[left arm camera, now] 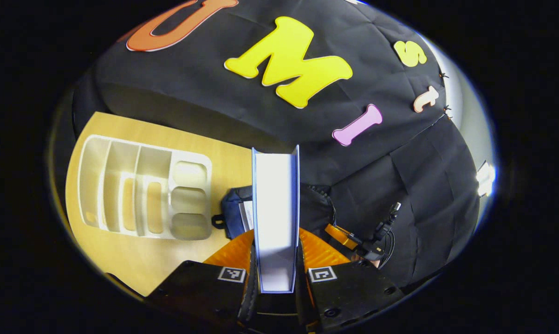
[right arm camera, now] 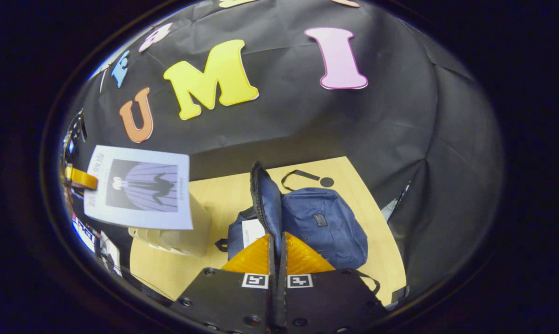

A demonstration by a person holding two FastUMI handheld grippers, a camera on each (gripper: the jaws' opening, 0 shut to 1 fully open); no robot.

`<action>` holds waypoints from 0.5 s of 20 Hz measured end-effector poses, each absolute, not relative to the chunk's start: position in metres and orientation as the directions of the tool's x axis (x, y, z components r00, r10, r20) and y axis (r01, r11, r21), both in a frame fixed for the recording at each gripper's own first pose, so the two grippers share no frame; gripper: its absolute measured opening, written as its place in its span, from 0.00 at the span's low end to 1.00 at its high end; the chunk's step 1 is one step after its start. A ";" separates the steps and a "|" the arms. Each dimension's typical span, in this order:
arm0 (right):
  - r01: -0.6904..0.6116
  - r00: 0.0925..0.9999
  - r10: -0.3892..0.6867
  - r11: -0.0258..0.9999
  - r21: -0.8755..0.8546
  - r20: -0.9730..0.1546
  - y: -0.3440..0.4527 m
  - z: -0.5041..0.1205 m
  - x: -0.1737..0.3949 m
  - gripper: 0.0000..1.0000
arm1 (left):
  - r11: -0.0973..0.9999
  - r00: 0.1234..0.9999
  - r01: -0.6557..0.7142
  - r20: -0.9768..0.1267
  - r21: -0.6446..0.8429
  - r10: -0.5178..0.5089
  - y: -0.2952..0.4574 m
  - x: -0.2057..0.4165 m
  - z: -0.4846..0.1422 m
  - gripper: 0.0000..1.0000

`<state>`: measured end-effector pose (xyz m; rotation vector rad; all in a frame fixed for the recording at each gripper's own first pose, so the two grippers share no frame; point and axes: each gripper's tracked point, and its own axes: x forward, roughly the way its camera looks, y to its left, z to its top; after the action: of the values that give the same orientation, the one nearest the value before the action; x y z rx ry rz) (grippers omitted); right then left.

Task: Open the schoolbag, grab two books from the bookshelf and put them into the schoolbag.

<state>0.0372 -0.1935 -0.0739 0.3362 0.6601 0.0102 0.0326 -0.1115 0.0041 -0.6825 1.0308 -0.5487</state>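
- Two grippers are engaged: the left gripper (left arm camera: 276,273) is clamped on a book (left arm camera: 276,218), and the right gripper (right arm camera: 277,273) is closed on the raised flap edge of the schoolbag (right arm camera: 323,227).
- Book, left gripper view: it stands edge-on between the fingers, with its long axis running from 6 o'clock to 12 o'clock. Both fingers press its covers.
- Schoolbag, left gripper view: the schoolbag (left arm camera: 235,213) lies directly beyond and below the held book, showing at both sides of it near the centre. A pale item already sits in its mouth; this is judged to be the first book.
- Key relation: the bag opening is straight ahead of the left gripper, along the book's long axis. The next move is judged to be a lowering of the book, leading edge first, into the opening.
- Right gripper view: the zip-edged flap rises toward 12 o'clock from the closed fingers. The bag body lies at 1 to 2 o'clock on the table (right arm camera: 354,185).
- Right gripper view: the held book (right arm camera: 140,188) appears at 9 o'clock, cover facing the camera, with the left gripper at its left edge. The left gripper is the nearer to the book; the right is the nearer to the bag.
- Bookshelf (left arm camera: 145,190): a pale divided rack at 9 o'clock in the left gripper view, with its compartments bare.
- Writing: the cover carries a figure illustration and columns of text too small to read. The patch on the bag is illegible.
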 end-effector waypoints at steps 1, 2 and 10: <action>0.099 0.791 0.114 0.946 0.309 -0.601 -0.197 -0.072 0.037 0.00 | 0.669 0.399 0.086 -0.590 -0.738 -0.702 -0.122 0.030 -0.014 0.35; 0.101 0.791 0.111 0.946 0.307 -0.602 -0.199 -0.072 0.037 0.00 | 0.667 0.381 0.071 -0.598 -0.742 -0.705 -0.132 0.027 -0.030 0.35; 0.085 0.790 0.110 0.955 0.286 -0.603 -0.208 -0.056 0.041 0.00 | 0.578 0.273 -0.056 -0.569 -0.814 -0.775 -0.219 0.027 -0.125 0.35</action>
<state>0.0411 -0.2083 -0.0558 0.3080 0.6626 0.0138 0.0267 -0.2188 -0.1248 -0.8482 1.2148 -0.5714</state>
